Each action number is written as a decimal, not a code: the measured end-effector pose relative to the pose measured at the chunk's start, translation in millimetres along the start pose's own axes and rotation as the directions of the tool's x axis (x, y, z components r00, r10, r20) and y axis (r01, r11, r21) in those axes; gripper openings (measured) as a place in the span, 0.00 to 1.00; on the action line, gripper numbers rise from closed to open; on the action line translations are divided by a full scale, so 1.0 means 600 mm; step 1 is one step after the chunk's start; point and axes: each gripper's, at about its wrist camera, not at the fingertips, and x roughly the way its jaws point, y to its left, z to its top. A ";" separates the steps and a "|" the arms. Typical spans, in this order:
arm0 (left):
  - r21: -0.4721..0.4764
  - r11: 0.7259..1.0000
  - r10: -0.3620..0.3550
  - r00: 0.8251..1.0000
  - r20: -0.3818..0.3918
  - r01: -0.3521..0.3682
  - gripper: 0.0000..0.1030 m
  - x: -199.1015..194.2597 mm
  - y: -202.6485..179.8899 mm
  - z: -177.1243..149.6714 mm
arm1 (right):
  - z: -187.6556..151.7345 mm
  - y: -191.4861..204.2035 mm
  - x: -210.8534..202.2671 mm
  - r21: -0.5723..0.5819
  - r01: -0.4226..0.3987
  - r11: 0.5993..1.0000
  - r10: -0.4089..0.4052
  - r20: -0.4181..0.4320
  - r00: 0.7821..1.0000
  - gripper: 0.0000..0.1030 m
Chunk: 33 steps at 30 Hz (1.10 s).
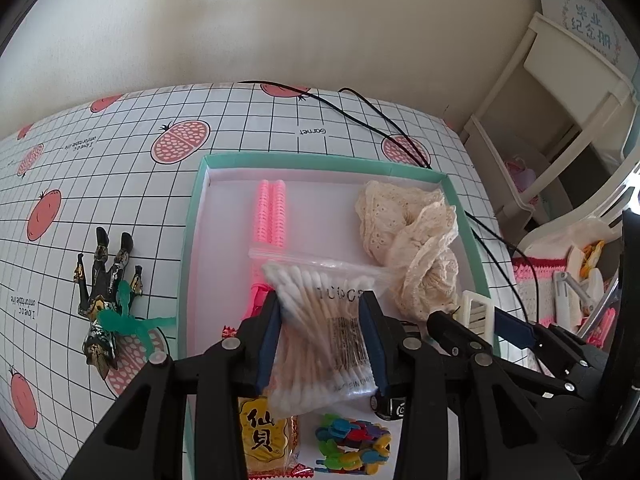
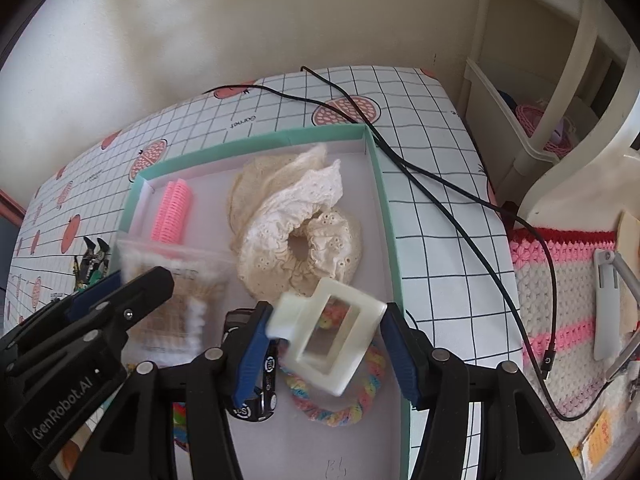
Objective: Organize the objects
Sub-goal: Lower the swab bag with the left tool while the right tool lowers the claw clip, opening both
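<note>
A shallow teal-rimmed box (image 1: 192,216) lies on the gridded tablecloth. My left gripper (image 1: 326,340) is shut on a clear bag of cotton swabs (image 1: 320,320) and holds it over the box. My right gripper (image 2: 326,344) is shut on a cream rectangular hair clip (image 2: 332,336), held over the box (image 2: 384,184) near its right wall. In the box lie pink hair rollers (image 1: 272,212), a cream lace scrunchie (image 1: 412,240), a rainbow scrunchie (image 2: 360,396), a snack pack (image 1: 264,436) and colourful clips (image 1: 356,448).
A black and gold figurine with a green piece (image 1: 106,304) lies on the cloth left of the box. Black cables (image 2: 460,216) run past the box's right side. A white shelf (image 1: 560,120) and a crocheted mat (image 2: 560,280) are at the right.
</note>
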 end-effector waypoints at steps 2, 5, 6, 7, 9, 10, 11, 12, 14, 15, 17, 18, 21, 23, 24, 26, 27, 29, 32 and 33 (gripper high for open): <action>-0.005 1.000 -0.007 1.000 0.007 0.007 0.40 -0.006 0.001 0.004 | 0.002 0.003 -0.007 -0.006 0.000 1.000 0.000 0.007 1.000 0.58; -0.009 1.000 -0.016 1.000 0.009 0.016 0.43 -0.014 0.002 0.010 | 0.007 0.006 -0.022 -0.011 -0.003 1.000 0.004 0.025 1.000 0.58; -0.015 1.000 -0.019 1.000 0.011 0.019 0.43 -0.018 0.003 0.013 | 0.009 0.007 -0.029 -0.012 -0.007 1.000 0.008 0.035 0.999 0.58; -0.020 1.000 -0.023 1.000 0.014 0.023 0.43 -0.022 0.004 0.016 | 0.012 0.008 -0.037 -0.013 -0.011 1.000 0.012 0.047 0.999 0.58; -0.025 0.999 -0.030 0.999 0.028 0.031 0.43 -0.033 0.006 0.021 | 0.017 0.009 -0.050 -0.015 -0.016 1.000 0.017 0.067 0.998 0.58; -0.026 0.999 -0.031 0.999 0.036 0.032 0.43 -0.039 0.007 0.023 | 0.018 0.010 -0.056 -0.015 -0.017 1.000 0.018 0.076 0.997 0.58; -0.027 0.999 -0.029 0.999 0.043 0.030 0.43 -0.045 0.008 0.025 | 0.019 0.012 -0.062 -0.015 -0.019 1.000 0.020 0.085 0.996 0.58; -0.030 0.999 -0.025 0.998 0.049 0.027 0.43 -0.050 0.009 0.027 | 0.020 0.013 -0.065 -0.017 -0.020 1.000 0.021 0.090 0.996 0.58; -0.040 0.999 -0.022 0.998 0.063 0.025 0.43 -0.059 0.014 0.030 | 0.021 0.015 -0.069 -0.019 -0.020 1.000 0.022 0.095 0.995 0.58; -0.042 0.999 -0.019 0.997 0.068 0.022 0.43 -0.063 0.018 0.032 | 0.021 0.017 -0.069 -0.021 -0.020 1.000 0.022 0.095 0.995 0.58; -0.050 0.999 0.000 0.997 0.078 0.004 0.43 -0.068 0.023 0.034 | 0.021 0.019 -0.067 -0.022 -0.019 1.000 0.021 0.092 0.996 0.58; -0.053 0.999 0.012 0.997 0.082 -0.007 0.43 -0.069 0.027 0.035 | 0.021 0.021 -0.066 -0.024 -0.018 1.000 0.021 0.091 0.996 0.58; -0.069 0.997 0.025 0.996 0.086 -0.019 0.44 -0.071 0.038 0.039 | 0.020 0.023 -0.065 -0.029 -0.018 0.999 0.021 0.088 0.996 0.58; -0.074 0.997 0.039 0.995 0.087 -0.032 0.46 -0.071 0.043 0.040 | 0.020 0.024 -0.064 -0.026 -0.018 0.999 0.021 0.088 0.996 0.58; -0.076 0.996 0.045 0.995 0.088 -0.038 0.48 -0.072 0.045 0.040 | 0.020 0.024 -0.064 -0.026 -0.018 0.999 0.021 0.088 0.996 0.58; -0.082 0.996 0.050 0.995 0.090 -0.043 0.51 -0.072 0.050 0.041 | 0.020 0.025 -0.063 -0.026 -0.016 1.000 0.019 0.087 0.996 0.58; -0.084 0.995 0.052 0.995 0.090 -0.045 0.51 -0.072 0.051 0.041 | 0.020 0.026 -0.063 -0.027 -0.016 1.000 0.018 0.086 0.996 0.58; -0.086 0.995 0.059 0.994 0.090 -0.051 0.53 -0.072 0.053 0.041 | 0.020 0.026 -0.062 -0.026 -0.014 1.000 0.016 0.086 0.996 0.58; -0.085 0.995 0.067 0.994 0.091 -0.059 0.56 -0.072 0.055 0.040 | 0.020 0.026 -0.061 -0.025 -0.014 1.000 0.016 0.087 0.996 0.58; -0.085 0.994 0.071 0.993 0.091 -0.063 0.57 -0.072 0.055 0.040 | 0.020 0.026 -0.061 -0.023 -0.015 1.000 0.017 0.088 0.996 0.59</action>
